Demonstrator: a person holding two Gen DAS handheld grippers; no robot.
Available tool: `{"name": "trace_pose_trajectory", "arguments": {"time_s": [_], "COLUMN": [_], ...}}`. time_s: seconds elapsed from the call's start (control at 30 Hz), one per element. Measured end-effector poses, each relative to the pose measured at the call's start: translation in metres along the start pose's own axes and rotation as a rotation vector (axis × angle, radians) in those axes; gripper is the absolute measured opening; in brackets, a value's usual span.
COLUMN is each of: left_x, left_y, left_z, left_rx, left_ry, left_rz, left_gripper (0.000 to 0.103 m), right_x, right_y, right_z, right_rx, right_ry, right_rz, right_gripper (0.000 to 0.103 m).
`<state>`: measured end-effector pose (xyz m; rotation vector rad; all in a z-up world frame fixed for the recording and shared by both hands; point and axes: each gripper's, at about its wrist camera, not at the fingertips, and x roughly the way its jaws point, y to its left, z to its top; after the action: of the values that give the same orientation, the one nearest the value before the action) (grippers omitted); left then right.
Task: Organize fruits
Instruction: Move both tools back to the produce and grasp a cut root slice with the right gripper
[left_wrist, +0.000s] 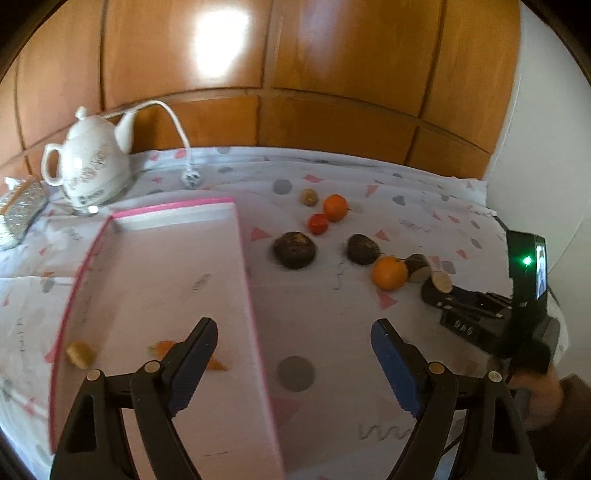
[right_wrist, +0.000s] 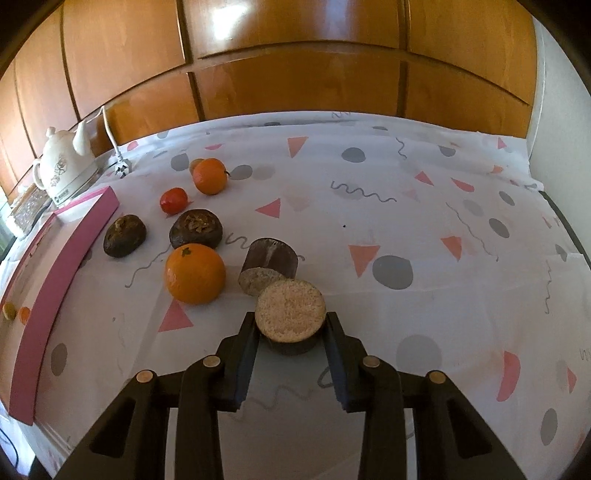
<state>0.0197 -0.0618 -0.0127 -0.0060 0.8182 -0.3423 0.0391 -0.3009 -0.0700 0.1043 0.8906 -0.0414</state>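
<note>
Right gripper fingers pinching short brown cut-faced cylinder; pink-rimmed white tray lies far left; left gripper spread, nearer tray.

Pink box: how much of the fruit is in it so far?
Two small pieces already lie in the pink box. The right gripper is shut on a brown cylinder piece; the left gripper is open. Still on the cloth: two oranges, a red fruit, two dark fruits, another cylinder and a small tan one.
</note>
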Motion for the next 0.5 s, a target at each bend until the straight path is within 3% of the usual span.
{"name": "trace_pose_trajectory", "arguments": {"time_s": [0.27,0.5], "left_x": [0.039,0.064], "left_y": [-0.023,-0.045], "left_z": [0.010,0.012], "left_rx": [0.003,0.054], "left_ry": [0.076,0.098], "left_rz": [-0.036,-0.048], "left_gripper": [0.084,0.081], "right_x": [0.000,0.000], "right_y": [-0.002,-0.004], "right_z": [-0.003,-0.005], "right_rx": [0.008,0.027], "right_ry": [-0.019,-0.030], "right_rz": [0.017,0.028], "right_gripper": [0.036,0.036]}}
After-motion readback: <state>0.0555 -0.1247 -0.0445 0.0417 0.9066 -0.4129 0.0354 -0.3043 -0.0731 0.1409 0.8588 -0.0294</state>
